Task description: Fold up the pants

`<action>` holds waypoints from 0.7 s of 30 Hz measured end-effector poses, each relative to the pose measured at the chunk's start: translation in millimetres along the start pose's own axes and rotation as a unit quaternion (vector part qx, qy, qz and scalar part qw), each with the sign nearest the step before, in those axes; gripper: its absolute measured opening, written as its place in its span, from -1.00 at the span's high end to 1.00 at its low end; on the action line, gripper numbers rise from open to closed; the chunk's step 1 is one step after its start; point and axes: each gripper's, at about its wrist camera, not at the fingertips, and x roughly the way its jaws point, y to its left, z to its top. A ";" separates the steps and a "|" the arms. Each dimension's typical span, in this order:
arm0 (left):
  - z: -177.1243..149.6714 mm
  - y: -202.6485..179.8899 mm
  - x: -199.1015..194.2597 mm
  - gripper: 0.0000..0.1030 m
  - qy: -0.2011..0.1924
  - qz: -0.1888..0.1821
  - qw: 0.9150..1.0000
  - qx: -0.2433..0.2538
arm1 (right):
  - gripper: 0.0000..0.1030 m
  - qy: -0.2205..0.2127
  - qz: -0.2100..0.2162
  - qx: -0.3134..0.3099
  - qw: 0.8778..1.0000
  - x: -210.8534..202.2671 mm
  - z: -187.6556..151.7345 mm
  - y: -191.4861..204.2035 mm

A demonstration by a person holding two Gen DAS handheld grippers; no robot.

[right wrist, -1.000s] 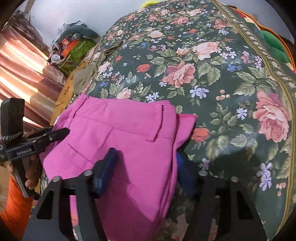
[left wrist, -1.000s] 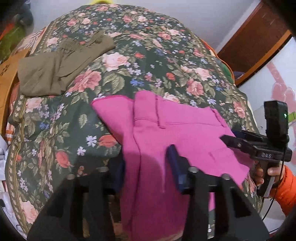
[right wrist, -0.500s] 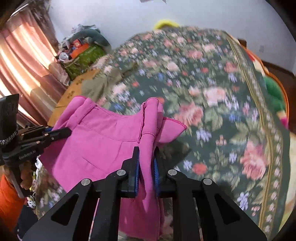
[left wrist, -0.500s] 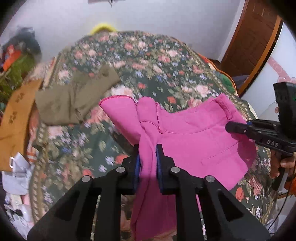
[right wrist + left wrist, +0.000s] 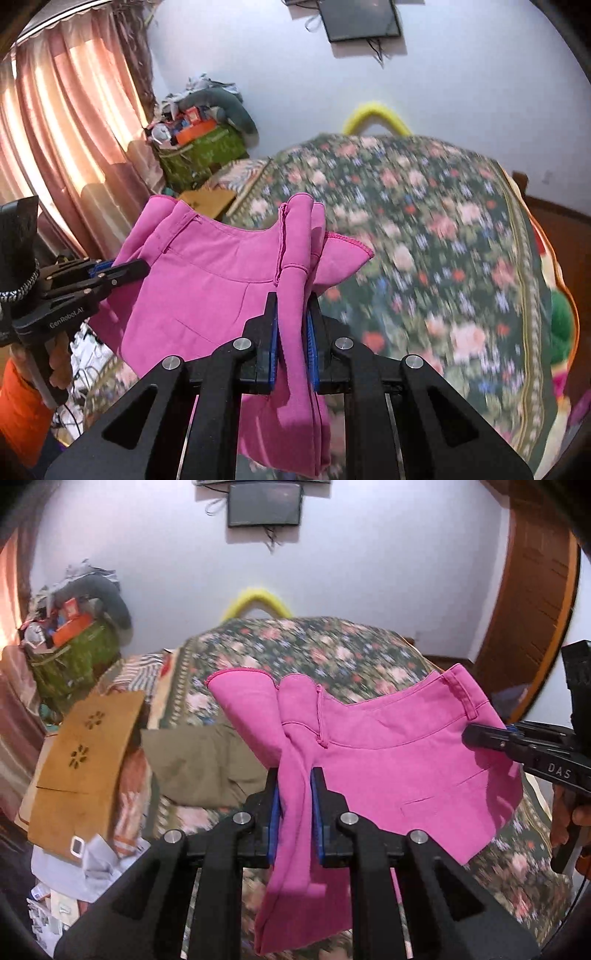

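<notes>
My left tongs (image 5: 295, 805) and right tongs (image 5: 291, 328) each pinch a bunched end of the bright pink cotton pants (image 5: 388, 760), whose waistband stretches between them above the floral-quilted bed (image 5: 443, 240). Olive folded cloth (image 5: 199, 764) lies near the bed's left edge; pink curtains (image 5: 66, 122) hang beyond.

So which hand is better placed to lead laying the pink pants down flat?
Right, probably. The jaws of the left gripper and right gripper have just been closing and now clamp the pink pants. Bare floral bedspread lies ahead of the right; an olive garment lies ahead of the left.
</notes>
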 end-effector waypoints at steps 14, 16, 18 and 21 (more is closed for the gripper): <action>28.3 100.2 94.5 0.74 0.016 0.056 0.997 -0.056 | 0.78 0.007 -0.018 -0.039 0.999 115.3 53.1 32.4; 31.3 111.0 115.5 0.76 0.025 0.061 0.996 -0.051 | 0.78 0.014 -0.027 -0.044 0.999 140.3 56.2 32.5; 34.6 121.4 135.1 0.76 0.028 0.072 0.996 -0.049 | 0.78 0.021 -0.032 -0.046 0.998 160.4 58.9 32.0; 35.0 132.6 162.6 0.76 0.036 0.084 0.995 -0.047 | 0.78 0.029 -0.041 -0.045 0.998 185.1 61.7 32.3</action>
